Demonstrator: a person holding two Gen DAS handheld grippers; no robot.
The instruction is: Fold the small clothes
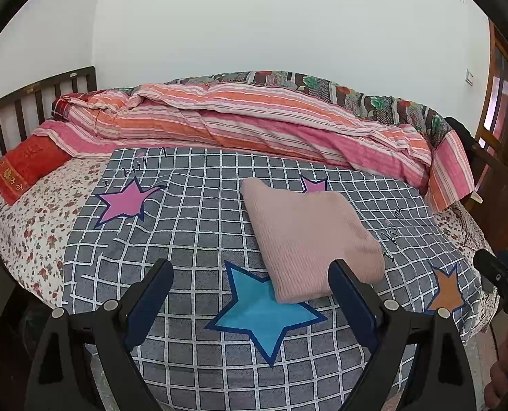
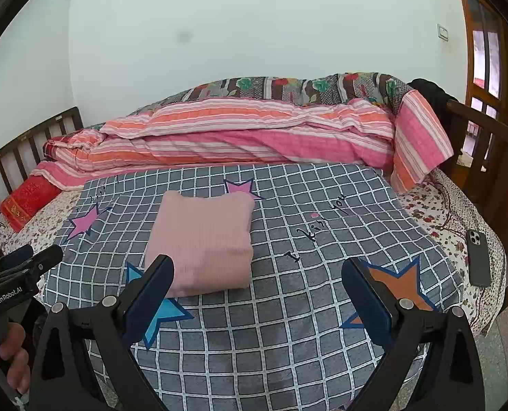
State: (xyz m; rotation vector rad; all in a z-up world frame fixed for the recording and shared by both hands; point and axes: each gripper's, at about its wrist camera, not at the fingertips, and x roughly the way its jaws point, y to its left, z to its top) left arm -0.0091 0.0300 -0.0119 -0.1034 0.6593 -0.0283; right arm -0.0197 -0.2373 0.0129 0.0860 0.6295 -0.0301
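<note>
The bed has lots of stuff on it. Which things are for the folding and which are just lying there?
For the folding: pink top, left claw, right claw.
Just lying there: phone, striped quilt, red pillow.

**Around the checked cover**

We see a grey checked cover [image 2: 288,335] with coloured stars spread on a floral sheet [image 1: 31,226]. Beyond the cover lies a rolled striped pink-and-orange quilt [image 2: 254,133]. Left of the cover we find a red pillow [image 1: 24,169] by the slatted wooden headboard [image 1: 31,99]. Right of it a dark phone [image 2: 478,257] rests on the sheet.
</note>
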